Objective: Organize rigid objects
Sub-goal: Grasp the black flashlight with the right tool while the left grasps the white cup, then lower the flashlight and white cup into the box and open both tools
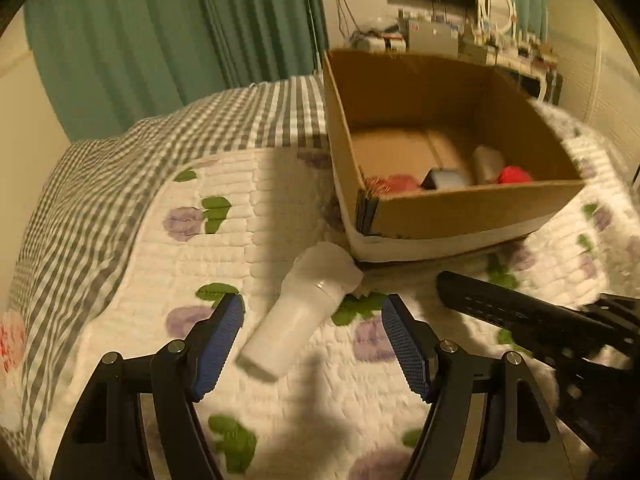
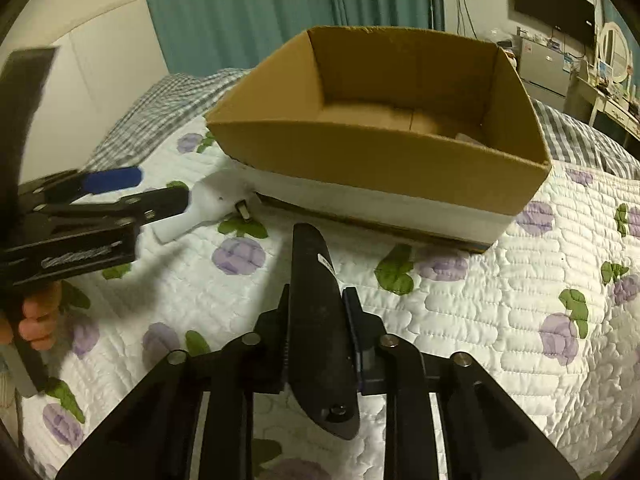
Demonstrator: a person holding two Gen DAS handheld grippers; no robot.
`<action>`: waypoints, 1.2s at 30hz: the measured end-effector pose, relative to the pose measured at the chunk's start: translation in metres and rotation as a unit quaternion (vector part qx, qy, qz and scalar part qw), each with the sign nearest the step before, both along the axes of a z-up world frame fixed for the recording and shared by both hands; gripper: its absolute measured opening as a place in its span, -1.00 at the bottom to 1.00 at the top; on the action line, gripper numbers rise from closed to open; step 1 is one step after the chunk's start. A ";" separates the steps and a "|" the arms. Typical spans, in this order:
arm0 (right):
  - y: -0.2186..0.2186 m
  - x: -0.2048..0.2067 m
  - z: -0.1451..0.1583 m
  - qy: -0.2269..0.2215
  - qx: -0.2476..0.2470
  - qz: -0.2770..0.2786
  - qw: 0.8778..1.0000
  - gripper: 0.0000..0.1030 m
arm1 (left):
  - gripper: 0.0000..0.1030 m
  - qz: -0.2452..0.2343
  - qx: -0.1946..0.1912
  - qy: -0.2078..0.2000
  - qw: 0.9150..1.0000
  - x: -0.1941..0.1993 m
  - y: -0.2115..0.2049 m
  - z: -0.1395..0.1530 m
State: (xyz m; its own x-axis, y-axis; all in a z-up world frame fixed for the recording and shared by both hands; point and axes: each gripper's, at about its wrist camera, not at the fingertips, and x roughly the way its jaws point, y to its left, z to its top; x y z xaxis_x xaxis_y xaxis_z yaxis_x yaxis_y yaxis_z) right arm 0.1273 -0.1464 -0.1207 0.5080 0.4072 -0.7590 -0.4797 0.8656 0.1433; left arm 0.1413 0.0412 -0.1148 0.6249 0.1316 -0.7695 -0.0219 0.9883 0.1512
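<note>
Here, the left gripper (image 1: 312,340) stands wide open over a bed (image 1: 132,280) covered with a white quilt printed with purple flowers and green leaves. Between its blue-padded fingers (image 1: 218,344) lies a white plastic hair-dryer-shaped object (image 1: 300,308), tilted, its rounded head just beside the near corner of an open brown cardboard box (image 1: 460,208) with a white band along its base. Inside the box, against the near wall, lie a red ball (image 1: 514,175), a grey block (image 1: 448,179), a white cylinder (image 1: 486,162) and another reddish item, blurred. The right gripper (image 2: 318,328) is clamped on a long, flat black plastic object (image 2: 316,320), which points forward toward the box, its tip held above the quilt.
</note>
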 end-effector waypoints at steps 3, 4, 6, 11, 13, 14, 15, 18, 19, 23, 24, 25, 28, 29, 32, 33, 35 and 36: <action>0.005 0.003 -0.007 0.003 -0.002 0.004 1.000 -0.62 | 0.45 0.001 0.008 0.015 1.000 0.012 0.005 -0.019; 0.005 0.005 -0.008 0.003 -0.001 0.005 1.000 -0.62 | 0.45 0.000 0.005 0.019 1.000 0.015 0.006 -0.023; 0.011 0.011 -0.012 0.006 0.009 0.008 1.000 -0.62 | 0.45 -0.003 0.002 0.035 0.999 0.026 0.009 -0.034; 0.017 0.019 -0.027 0.032 0.006 0.010 0.999 -0.63 | 0.20 -0.013 -0.002 0.042 0.999 0.032 0.005 -0.045; 0.018 0.016 -0.027 0.027 0.003 0.007 1.000 -0.63 | -0.16 -0.031 -0.007 0.038 0.999 0.023 -0.001 -0.037; 0.017 0.015 -0.024 0.021 0.003 0.005 1.000 -0.63 | -0.16 -0.033 -0.011 0.038 0.999 0.019 -0.002 -0.035; 0.015 0.013 -0.019 0.013 0.003 0.002 1.000 -0.63 | -0.16 -0.037 -0.019 0.037 0.998 0.013 -0.005 -0.032; 0.010 0.005 -0.007 -0.002 0.007 -0.006 1.000 -0.63 | -0.16 -0.050 -0.021 0.015 0.998 -0.012 -0.017 -0.020; 0.008 0.001 -0.003 -0.006 0.005 -0.008 1.000 -0.64 | -0.16 -0.053 -0.025 0.009 0.998 -0.019 -0.022 -0.015; -0.002 -0.019 0.012 -0.024 0.013 -0.016 1.000 -0.64 | -0.16 -0.052 -0.067 -0.015 0.996 -0.055 -0.030 0.005; -0.007 -0.025 0.017 -0.028 0.017 -0.020 0.999 -0.64 | -0.16 -0.051 -0.071 -0.020 0.996 -0.064 -0.033 0.009; -0.011 -0.030 0.021 -0.031 0.020 -0.022 0.999 -0.64 | -0.16 -0.050 -0.072 -0.023 0.996 -0.071 -0.037 0.012; -0.025 -0.046 0.036 -0.042 0.030 -0.031 0.998 -0.64 | -0.16 -0.042 -0.088 -0.030 0.995 -0.085 -0.044 0.027; -0.029 -0.051 0.044 -0.049 0.036 -0.033 0.998 -0.64 | -0.16 -0.038 -0.093 -0.031 0.994 -0.087 -0.045 0.033; -0.038 -0.059 0.070 -0.073 0.050 -0.039 0.995 -0.64 | -0.16 -0.035 -0.094 -0.049 0.994 -0.092 -0.054 0.056; -0.040 -0.057 0.078 -0.079 0.053 -0.041 0.995 -0.64 | -0.16 -0.035 -0.094 -0.059 0.993 -0.092 -0.057 0.066; -0.045 -0.058 0.094 -0.095 0.060 -0.046 0.993 -0.64 | -0.16 -0.036 -0.094 -0.077 0.992 -0.090 -0.059 0.083; -0.050 -0.056 0.104 -0.102 0.063 -0.047 0.992 -0.64 | -0.16 -0.036 -0.096 -0.087 0.991 -0.088 -0.061 0.092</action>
